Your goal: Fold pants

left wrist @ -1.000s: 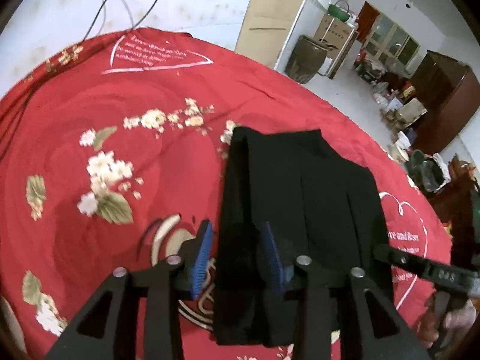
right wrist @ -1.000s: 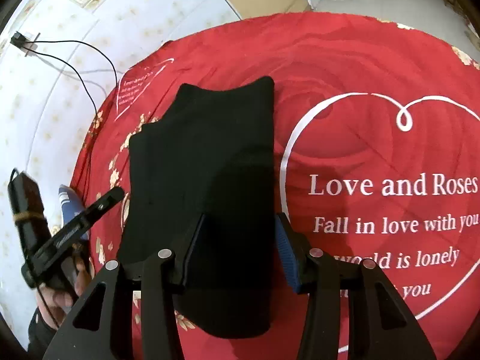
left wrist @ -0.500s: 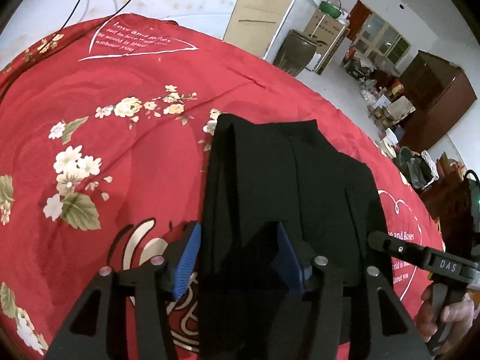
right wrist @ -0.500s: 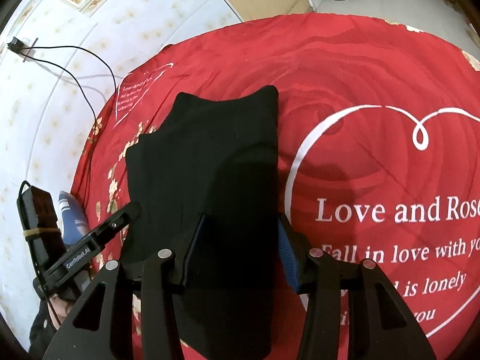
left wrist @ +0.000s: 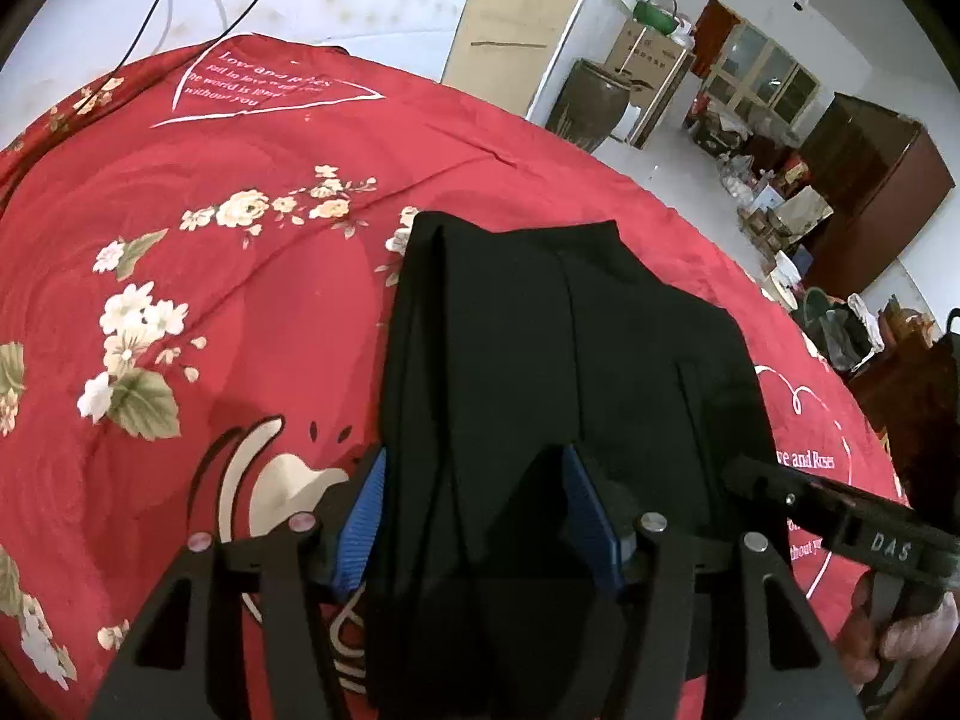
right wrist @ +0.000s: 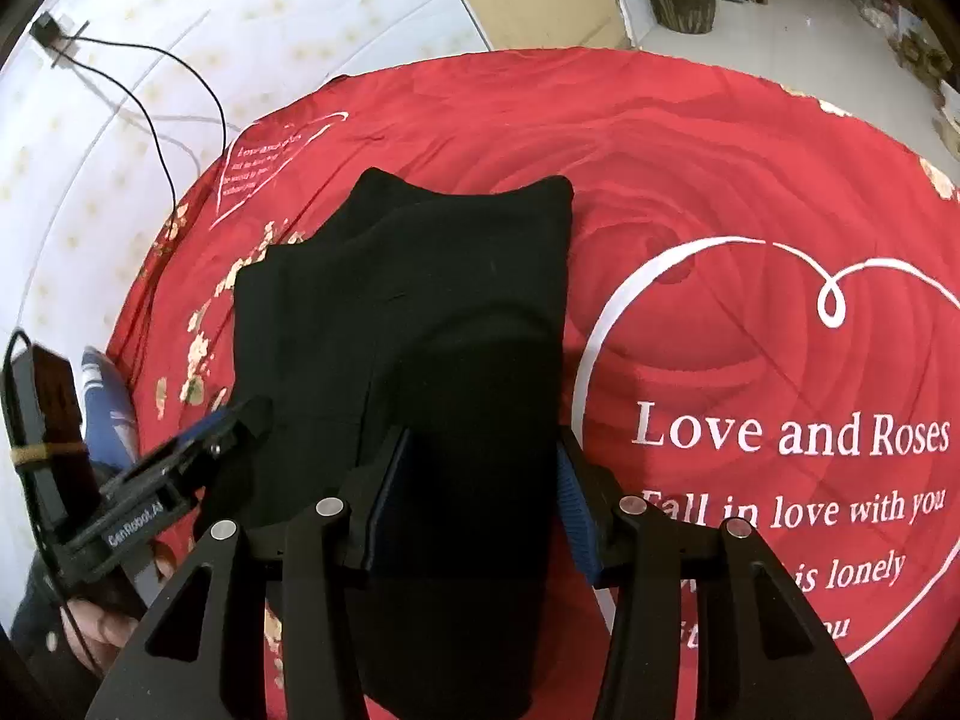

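The black pants [left wrist: 558,354] lie folded on a red bedspread [left wrist: 198,252]; they also show in the right wrist view [right wrist: 420,300]. My left gripper [left wrist: 474,510] has its blue-padded jaws spread wide, with the near left edge of the pants lying between them. My right gripper [right wrist: 474,498] is likewise spread wide over the near right edge of the pants. The fabric drapes over both gripper bodies and hides the inner pad faces. Each gripper shows in the other's view: the right one [left wrist: 840,522], the left one [right wrist: 174,474].
The red bedspread has white hearts and lettering [right wrist: 792,438] and flower prints [left wrist: 138,324]. A white wall with black cables [right wrist: 150,96] stands behind the bed. A dark jar [left wrist: 591,99], boxes and wooden cabinets [left wrist: 870,192] stand on the floor beyond.
Both grippers have moved forward over the near end of the pants. The left jaws have spread wider and moved from the pants' left edge further onto the fabric.
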